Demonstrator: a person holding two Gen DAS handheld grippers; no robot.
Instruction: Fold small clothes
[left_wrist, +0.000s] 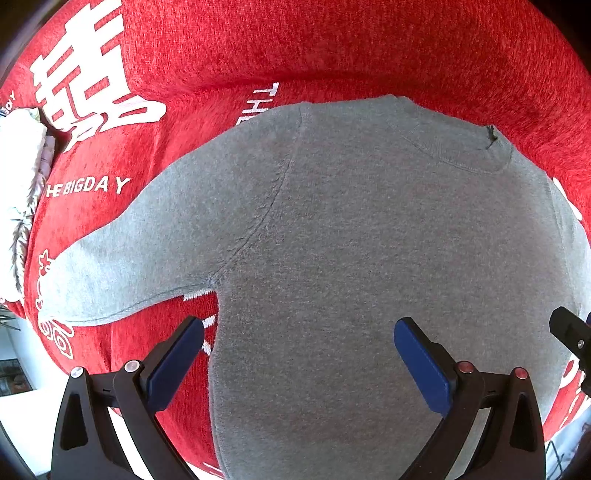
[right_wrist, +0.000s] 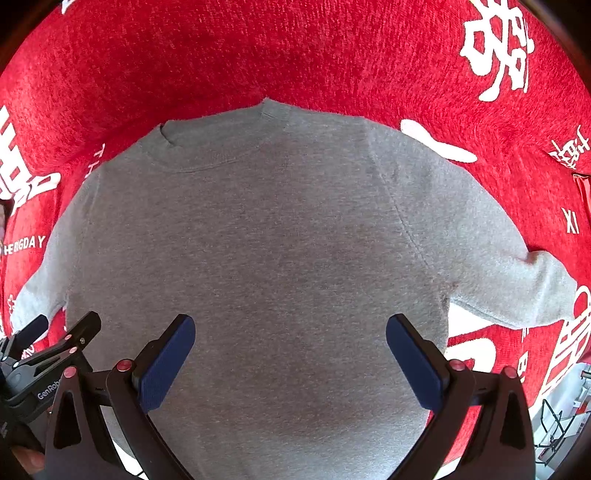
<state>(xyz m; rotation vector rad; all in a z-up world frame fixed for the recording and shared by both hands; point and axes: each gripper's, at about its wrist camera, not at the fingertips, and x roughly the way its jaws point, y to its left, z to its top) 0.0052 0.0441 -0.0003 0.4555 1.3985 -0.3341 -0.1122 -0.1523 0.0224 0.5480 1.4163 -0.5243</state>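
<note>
A small grey sweater (left_wrist: 332, 240) lies flat on a red cloth with white lettering (left_wrist: 332, 48), neck away from me and both sleeves spread out. My left gripper (left_wrist: 299, 328) hovers open over the sweater's lower left side, its left fingertip near the body's left edge. The left sleeve (left_wrist: 122, 266) runs off to the left. In the right wrist view the same sweater (right_wrist: 277, 240) fills the middle, and my right gripper (right_wrist: 290, 326) stands open over its lower body. The right sleeve (right_wrist: 517, 280) reaches toward the right. Nothing is between either pair of fingers.
The red cloth (right_wrist: 295, 48) covers the surface all around the sweater. A pale bundle of fabric (left_wrist: 18, 177) sits at the far left. The left gripper's body (right_wrist: 44, 354) shows in the right wrist view's lower left. A wire rack (right_wrist: 554, 428) stands beyond the cloth's right edge.
</note>
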